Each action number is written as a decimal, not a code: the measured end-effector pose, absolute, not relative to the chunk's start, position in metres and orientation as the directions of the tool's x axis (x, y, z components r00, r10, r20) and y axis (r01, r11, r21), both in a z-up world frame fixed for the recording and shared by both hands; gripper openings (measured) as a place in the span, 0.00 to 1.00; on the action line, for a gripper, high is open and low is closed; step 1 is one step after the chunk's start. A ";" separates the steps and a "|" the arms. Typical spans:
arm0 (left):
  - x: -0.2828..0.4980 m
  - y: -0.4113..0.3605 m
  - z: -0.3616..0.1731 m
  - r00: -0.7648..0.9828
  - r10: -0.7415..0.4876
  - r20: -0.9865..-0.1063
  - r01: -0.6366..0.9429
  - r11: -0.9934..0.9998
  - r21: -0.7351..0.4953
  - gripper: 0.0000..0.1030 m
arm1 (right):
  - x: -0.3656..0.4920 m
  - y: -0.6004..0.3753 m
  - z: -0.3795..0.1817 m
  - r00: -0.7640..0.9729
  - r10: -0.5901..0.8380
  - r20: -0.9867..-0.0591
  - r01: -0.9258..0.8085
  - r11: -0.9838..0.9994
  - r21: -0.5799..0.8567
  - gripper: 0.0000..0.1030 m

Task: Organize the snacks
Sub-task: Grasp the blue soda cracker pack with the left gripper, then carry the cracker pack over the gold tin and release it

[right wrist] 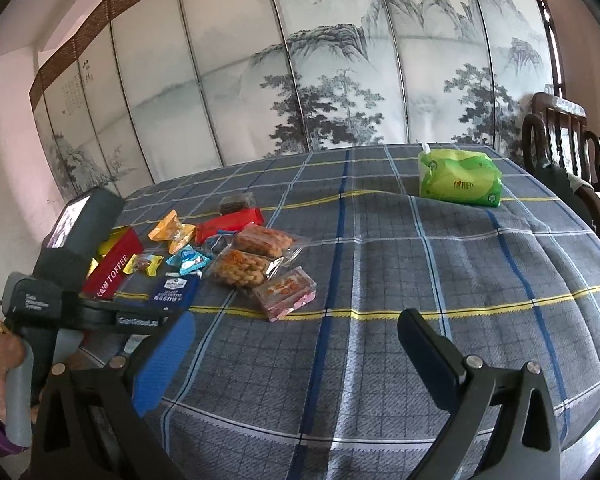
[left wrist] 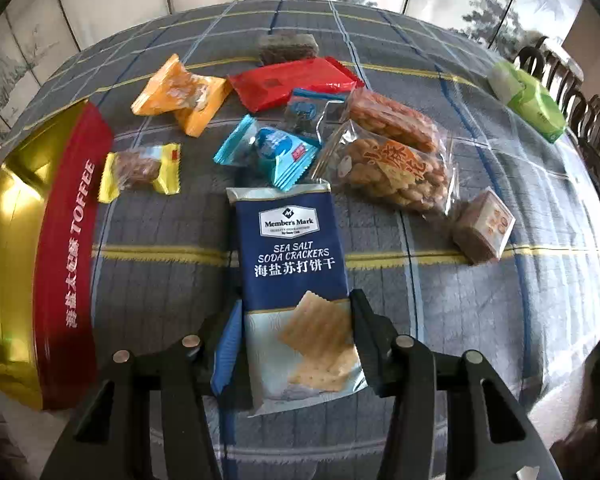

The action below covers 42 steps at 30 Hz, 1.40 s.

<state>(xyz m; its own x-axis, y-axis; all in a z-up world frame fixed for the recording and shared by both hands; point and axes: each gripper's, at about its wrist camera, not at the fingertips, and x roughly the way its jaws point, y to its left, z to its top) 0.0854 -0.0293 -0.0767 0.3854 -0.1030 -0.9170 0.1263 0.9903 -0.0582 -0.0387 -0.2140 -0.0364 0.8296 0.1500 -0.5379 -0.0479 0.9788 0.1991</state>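
A navy pack of sea salt soda crackers (left wrist: pixel 292 248) lies lengthwise on the checked tablecloth (left wrist: pixel 480 320). My left gripper (left wrist: pixel 294 312) is shut on its near end, a finger pressing on each long edge. An open red and gold toffee tin (left wrist: pixel 64 240) stands just left of it. Beyond the pack lie an orange packet (left wrist: pixel 180 96), a red packet (left wrist: pixel 292 82), a yellow candy (left wrist: pixel 140 170), two blue packets (left wrist: pixel 268 150) and two clear bags of fried twists (left wrist: pixel 396 168). My right gripper (right wrist: pixel 298 320) hangs open over bare cloth, right of the snacks, with nothing between its fingers.
A wrapped brown block (left wrist: pixel 482 226) lies right of the clear bags and a dark block (left wrist: pixel 286 48) sits at the far side. A green tissue pack (right wrist: pixel 458 178) rests at the far right. Wooden chairs (right wrist: pixel 560 140) line the right edge; a painted screen (right wrist: pixel 340 80) stands behind.
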 end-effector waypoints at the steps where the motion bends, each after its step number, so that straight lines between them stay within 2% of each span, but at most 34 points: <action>1: 0.081 -0.027 -0.075 0.392 -0.122 -0.912 0.129 0.989 -0.077 0.45 | -0.039 -0.215 -0.036 0.831 0.143 -0.537 -0.043 0.980 0.195 1.00; 17: 0.043 -0.021 -0.028 0.570 -0.056 -0.820 0.134 0.991 0.025 0.44 | -0.042 -0.203 -0.035 0.826 0.148 -0.544 -0.052 0.981 0.187 1.00; 42: 0.031 0.029 0.003 0.625 -0.005 -0.781 0.058 0.998 0.040 0.44 | -0.031 -0.182 -0.034 0.811 0.132 -0.570 -0.060 0.988 0.143 1.00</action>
<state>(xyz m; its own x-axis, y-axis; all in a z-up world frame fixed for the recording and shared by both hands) 0.0308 0.0285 0.0033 0.6248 -0.0053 -0.7808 0.0580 0.9975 0.0397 -0.0311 -0.1816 -0.0343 0.8111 0.1318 -0.5698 -0.0601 0.9879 0.1430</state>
